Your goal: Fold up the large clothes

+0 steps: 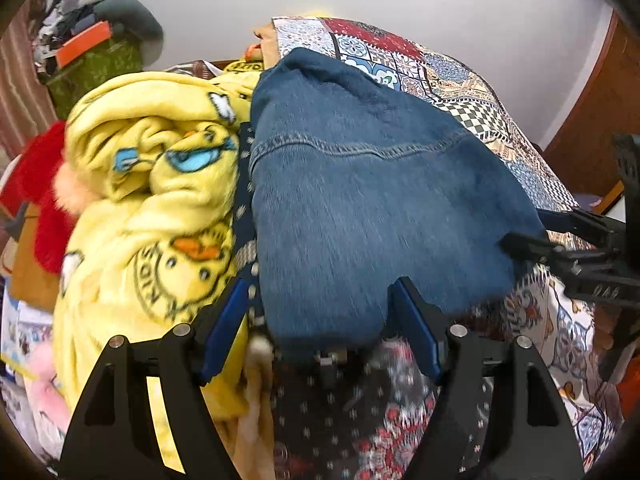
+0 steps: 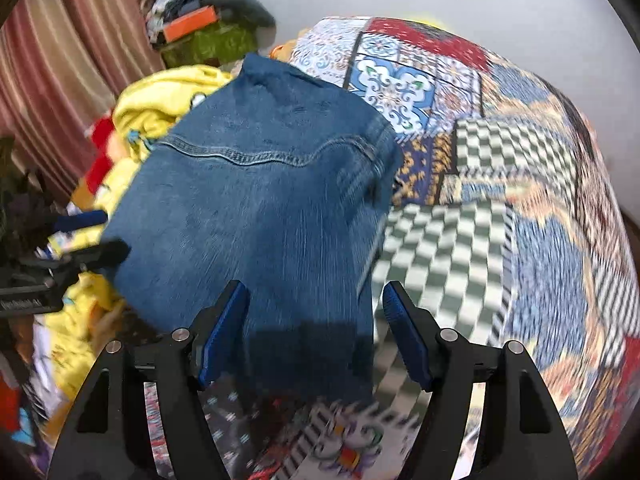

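**Denim garment on the patchwork bed**

A bed (image 2: 500,208) under a patchwork cover stands against a white wall (image 1: 440,4), with a striped curtain (image 2: 60,60) to one side. A yellow cartoon blanket (image 1: 152,184) is heaped beside the blue denim garment (image 2: 260,208), which lies on the cover. The left hand-held gripper (image 1: 320,312) and the right hand-held gripper (image 2: 316,312) are both spread wide, each straddling the garment's near edge without pinching it.

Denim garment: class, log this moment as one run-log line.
denim garment: folded on patchwork bedspread | left gripper: open | right gripper: open | yellow blanket: beside
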`<act>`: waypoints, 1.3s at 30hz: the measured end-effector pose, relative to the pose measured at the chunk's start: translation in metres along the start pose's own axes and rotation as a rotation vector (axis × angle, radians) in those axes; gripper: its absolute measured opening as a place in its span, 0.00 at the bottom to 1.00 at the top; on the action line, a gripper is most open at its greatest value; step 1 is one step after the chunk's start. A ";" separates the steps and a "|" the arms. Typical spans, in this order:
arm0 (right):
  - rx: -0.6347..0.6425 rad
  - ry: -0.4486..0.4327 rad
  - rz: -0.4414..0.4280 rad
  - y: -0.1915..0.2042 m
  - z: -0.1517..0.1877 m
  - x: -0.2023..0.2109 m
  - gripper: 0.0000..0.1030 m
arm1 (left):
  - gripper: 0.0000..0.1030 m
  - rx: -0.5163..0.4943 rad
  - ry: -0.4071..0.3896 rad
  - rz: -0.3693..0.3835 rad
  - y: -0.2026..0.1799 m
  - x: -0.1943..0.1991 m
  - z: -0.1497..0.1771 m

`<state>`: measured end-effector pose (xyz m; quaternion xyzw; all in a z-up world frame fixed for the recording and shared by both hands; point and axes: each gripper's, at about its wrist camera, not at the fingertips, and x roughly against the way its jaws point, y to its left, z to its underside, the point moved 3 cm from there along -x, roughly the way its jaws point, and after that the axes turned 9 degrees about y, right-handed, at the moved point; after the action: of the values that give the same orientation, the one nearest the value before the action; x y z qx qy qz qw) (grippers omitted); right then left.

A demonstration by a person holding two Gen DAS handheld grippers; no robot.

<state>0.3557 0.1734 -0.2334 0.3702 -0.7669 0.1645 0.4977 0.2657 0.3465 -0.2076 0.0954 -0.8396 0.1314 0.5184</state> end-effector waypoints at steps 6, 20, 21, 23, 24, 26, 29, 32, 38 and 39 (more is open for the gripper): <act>-0.058 -0.059 -0.007 0.000 0.020 0.057 0.65 | 0.71 -0.006 -0.109 -0.035 -0.013 0.055 0.016; 0.046 -0.600 0.010 0.073 0.068 0.276 0.65 | 0.71 -0.080 -0.662 0.006 -0.088 0.288 0.064; 0.054 -0.646 0.013 0.079 0.075 0.290 0.65 | 0.71 -0.086 -0.693 0.004 -0.094 0.298 0.070; 0.063 -0.714 0.010 0.090 0.089 0.312 0.65 | 0.71 -0.100 -0.765 -0.004 -0.106 0.321 0.087; 0.065 -0.737 0.003 0.094 0.095 0.319 0.65 | 0.71 -0.104 -0.788 -0.008 -0.111 0.328 0.093; 0.066 -0.784 -0.012 0.103 0.107 0.333 0.65 | 0.71 -0.110 -0.844 -0.019 -0.122 0.343 0.109; 0.060 -0.833 -0.002 0.109 0.122 0.342 0.65 | 0.71 -0.105 -0.881 -0.009 -0.128 0.353 0.128; 0.051 -0.859 0.020 0.113 0.132 0.343 0.67 | 0.72 -0.087 -0.911 -0.046 -0.132 0.356 0.139; 0.036 -0.853 0.059 0.113 0.133 0.331 0.83 | 0.96 -0.044 -0.929 -0.076 -0.131 0.352 0.150; 0.032 -0.855 0.065 0.113 0.134 0.332 0.84 | 0.96 -0.041 -0.928 -0.086 -0.131 0.351 0.151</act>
<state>0.1108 0.0325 0.0132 0.3884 -0.9128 0.0239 0.1237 0.0211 0.1658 0.0584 0.1686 -0.9804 0.0366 0.0946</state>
